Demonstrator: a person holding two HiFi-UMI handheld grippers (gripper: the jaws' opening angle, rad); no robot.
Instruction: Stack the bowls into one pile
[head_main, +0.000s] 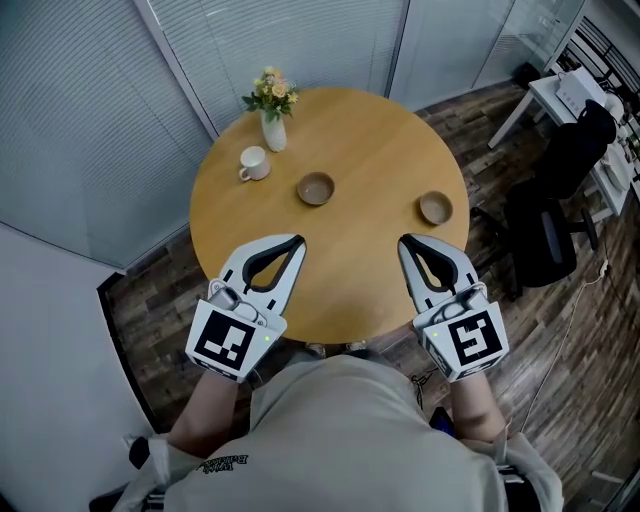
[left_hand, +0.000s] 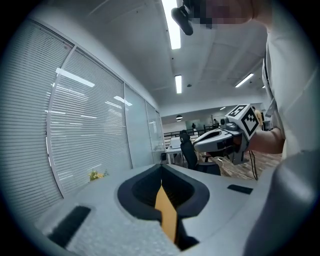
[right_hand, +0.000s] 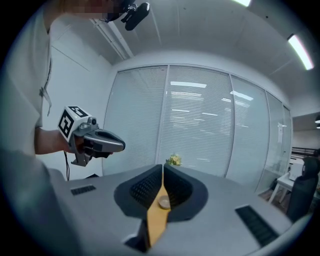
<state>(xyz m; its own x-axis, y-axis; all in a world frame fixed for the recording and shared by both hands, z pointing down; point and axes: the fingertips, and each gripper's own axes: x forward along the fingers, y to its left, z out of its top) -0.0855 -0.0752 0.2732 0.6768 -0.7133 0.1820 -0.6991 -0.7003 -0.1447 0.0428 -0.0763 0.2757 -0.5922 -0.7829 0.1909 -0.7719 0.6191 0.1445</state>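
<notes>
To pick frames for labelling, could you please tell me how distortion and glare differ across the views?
Head view: sharp, evenly lit, little glare on the table. Left gripper view: fisheye, dark corners, ceiling light blown out. Right gripper view: same fisheye, blinds bowed.

Round wooden table (head_main: 370, 170) stands on dark plank floor (head_main: 565, 340). Glass partitions (head_main: 440, 40) with closed white blinds (head_main: 80, 120) run behind it. Black office chair (head_main: 545, 215) and white desk (head_main: 555, 100) stand to the right. Ceiling strip lights (left_hand: 174, 30) are lit.
</notes>
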